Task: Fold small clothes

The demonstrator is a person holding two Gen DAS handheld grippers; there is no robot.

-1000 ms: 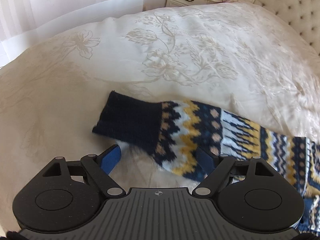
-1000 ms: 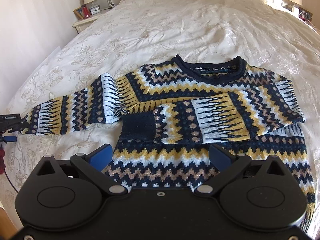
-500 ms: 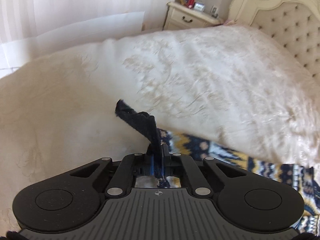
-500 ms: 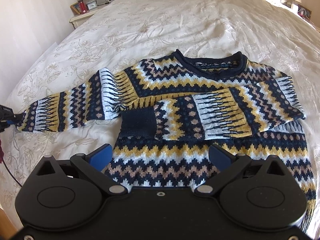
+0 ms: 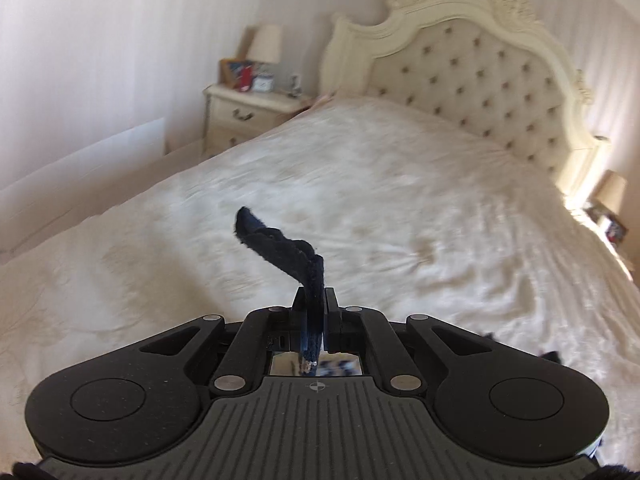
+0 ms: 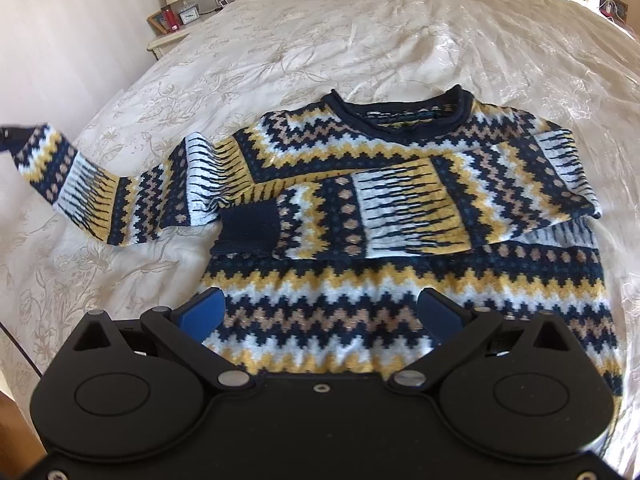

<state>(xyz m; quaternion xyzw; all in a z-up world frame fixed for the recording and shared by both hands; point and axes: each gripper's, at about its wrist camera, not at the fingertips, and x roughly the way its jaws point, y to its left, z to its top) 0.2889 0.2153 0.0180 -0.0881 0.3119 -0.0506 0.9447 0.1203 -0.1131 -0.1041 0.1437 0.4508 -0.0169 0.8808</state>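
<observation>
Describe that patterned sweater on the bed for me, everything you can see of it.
The sweater is a thick knit in navy, yellow, white and tan zigzag bands with a rolled navy collar. It lies flat on the cream bedspread. One sleeve is folded across the chest; the other is lifted off the bed, its navy cuff pinched in the left gripper.

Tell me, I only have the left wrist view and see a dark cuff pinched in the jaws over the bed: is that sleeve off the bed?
Observer: Yes. In the right wrist view the sleeve rises off the bedspread toward the left gripper, which holds its cuff.
Operator: And the other sleeve?
Observer: The other sleeve lies folded across the sweater's chest.
Operator: Is the right gripper holding anything?
Observer: No. The right gripper is open over the sweater's lower part, nothing between its pads.
</observation>
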